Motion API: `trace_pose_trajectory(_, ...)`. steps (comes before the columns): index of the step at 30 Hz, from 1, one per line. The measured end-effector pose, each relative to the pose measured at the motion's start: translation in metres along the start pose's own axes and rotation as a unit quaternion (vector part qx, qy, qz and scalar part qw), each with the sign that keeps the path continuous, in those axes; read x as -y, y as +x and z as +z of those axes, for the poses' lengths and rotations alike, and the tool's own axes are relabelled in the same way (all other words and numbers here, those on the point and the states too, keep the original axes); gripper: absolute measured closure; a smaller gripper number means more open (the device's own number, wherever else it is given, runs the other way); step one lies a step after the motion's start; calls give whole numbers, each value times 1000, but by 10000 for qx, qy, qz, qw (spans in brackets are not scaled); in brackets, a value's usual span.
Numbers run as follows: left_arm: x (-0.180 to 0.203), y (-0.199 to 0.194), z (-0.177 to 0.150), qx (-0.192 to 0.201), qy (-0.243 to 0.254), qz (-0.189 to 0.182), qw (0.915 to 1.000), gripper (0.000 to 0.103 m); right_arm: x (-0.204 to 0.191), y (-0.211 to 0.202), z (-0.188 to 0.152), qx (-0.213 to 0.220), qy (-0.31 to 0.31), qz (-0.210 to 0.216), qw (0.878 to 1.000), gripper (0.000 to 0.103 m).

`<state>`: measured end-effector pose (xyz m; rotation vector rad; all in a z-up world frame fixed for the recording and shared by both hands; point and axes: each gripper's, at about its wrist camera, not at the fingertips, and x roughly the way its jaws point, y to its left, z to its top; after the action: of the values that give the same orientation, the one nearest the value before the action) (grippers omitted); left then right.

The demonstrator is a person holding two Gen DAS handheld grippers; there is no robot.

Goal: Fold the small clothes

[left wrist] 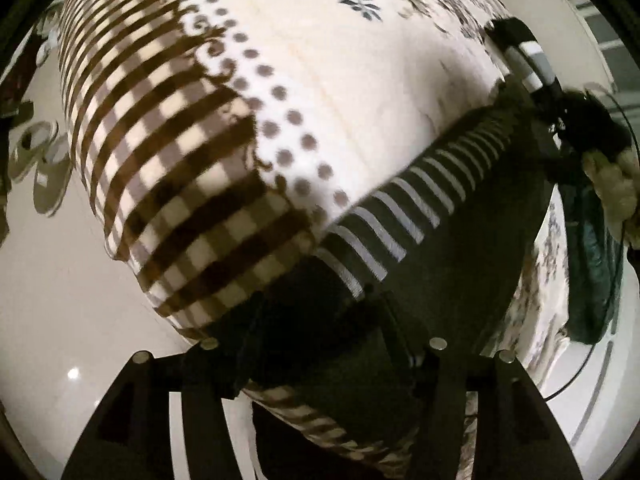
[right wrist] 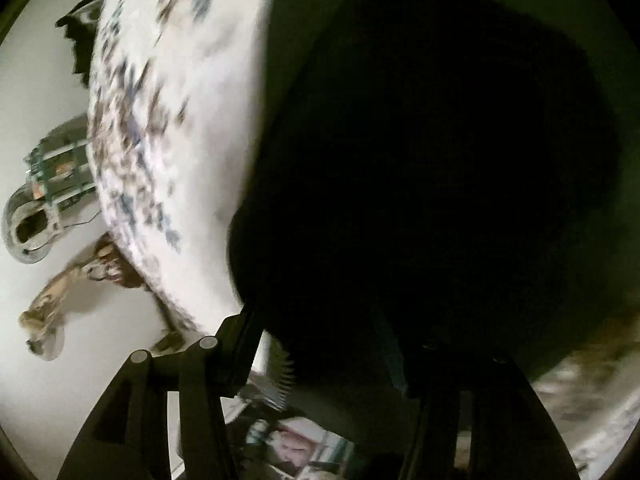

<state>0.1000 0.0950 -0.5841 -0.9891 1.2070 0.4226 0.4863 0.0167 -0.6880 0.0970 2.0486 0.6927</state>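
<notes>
Bed-like surface with patterned cover (left wrist: 352, 92) fills most of left wrist view: cream centre, floral print upper right, dotted band down the middle, brown check stripes at left. Same cover (right wrist: 188, 128) in upper left of right wrist view, heavily blurred. Pale glossy floor (left wrist: 52, 280) at left and lower left; one light reflection at lower left. Two sandals (left wrist: 40, 160) on floor at left edge, one more shoe (right wrist: 28, 224) at left edge of right view.

One dark garment with white stripes (left wrist: 400, 216) stretched diagonally from lower centre to right of left view, lifted over the cover edge. Same garment (right wrist: 440, 160) blacks out centre and right of right view, too dark for detail.

Left gripper (left wrist: 320, 344) at bottom centre, clenched on the garment's near end; fingers (left wrist: 256, 328) pressed into dark cloth. Right gripper (left wrist: 516, 52) at upper right of left view, marker-striped body tilted, at garment's far end; bare hand (left wrist: 612, 184) behind it at right edge. Right gripper (right wrist: 320, 344) in own view buried in dark fabric; grip state not readable, cannot tell.
</notes>
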Motion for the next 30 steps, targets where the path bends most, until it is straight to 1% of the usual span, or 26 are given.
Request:
trace_pose_trajectory(2,0,5,1,-76,13,90,9999,49,-22,13,-3,-15,-18,978,9952,46)
trace_pose_trajectory(3,0,5,2,-77,36,124,9999,49,-32,12,-5,52,-25,1303,9915,46)
trace_pose_trajectory(4,2,6,4,-67,90,180,9998,49,-41,3,-11,226,-121,1395,9899,46)
trace_pose_trajectory(6,5,7,6,-56,223,261,9994,49,-38,-16,-22,515,-303,1303,9897,46)
trace_pose_trajectory(7,7,8,7,-64,293,300,9991,49,-27,-33,-32,786,-350,998,9913,46)
trace_pose_trajectory(8,11,10,7,-93,428,364,9984,49,-17,-44,-39,962,-350,771,9918,46)
trace_pose_trajectory(9,14,13,6,-135,544,455,9974,49,-1,-58,-49,1155,-313,492,9916,46)
trace_pose_trajectory(10,16,17,6,-165,621,534,9965,49,25,-74,-62,1336,-132,164,9908,46)
trace_pose_trajectory(11,17,21,7,-166,675,669,9953,49,45,-83,-69,1419,29,-11,9899,46)
trace_pose_trajectory(12,15,24,7,-151,673,752,9948,52,70,-93,-81,1521,258,-193,9878,46)
trace_pose_trajectory(13,13,25,7,-93,638,746,9951,54,88,-99,-88,1553,420,-251,9867,46)
trace_pose_trajectory(14,9,23,8,39,569,662,9962,74,114,-101,-98,1535,687,-301,9853,46)
trace_pose_trajectory(15,6,20,9,148,467,518,9975,94,132,-98,-104,1508,875,-302,9842,46)
trace_pose_trajectory(16,4,17,10,199,397,388,9983,95,150,-94,-111,1480,1090,-267,9826,46)
trace_pose_trajectory(18,6,10,10,311,360,270,9985,96,170,-80,-117,1469,1234,-223,9812,46)
trace_pose_trajectory(19,8,6,8,341,345,214,9986,97,175,-72,-117,1442,1242,-173,9816,46)
trace_pose_trajectory(21,8,1,6,294,260,25,9992,97,179,-50,-115,1399,1196,122,9828,46)
trace_pose_trajectory(22,8,-2,5,270,198,-51,9994,97,178,-41,-112,1360,1147,164,9839,53)
trace_pose_trajectory(23,8,-5,4,243,144,-121,9995,97,176,-33,-113,1430,1117,-44,9834,96)
trace_pose_trajectory(24,5,-8,3,211,74,-221,9995,97,176,-31,-116,1517,1137,-247,9816,96)
trace_pose_trajectory(25,4,-11,2,179,-13,-283,9994,97,178,-33,-120,1611,1179,-279,9795,97)
trace_pose_trajectory(27,-1,-21,0,112,-289,-575,9979,97,181,-44,-134,1778,1309,-301,9749,97)
trace_pose_trajectory(30,1,-32,1,17,-530,-888,9946,97,182,-68,-158,1943,1324,-526,9705,98)
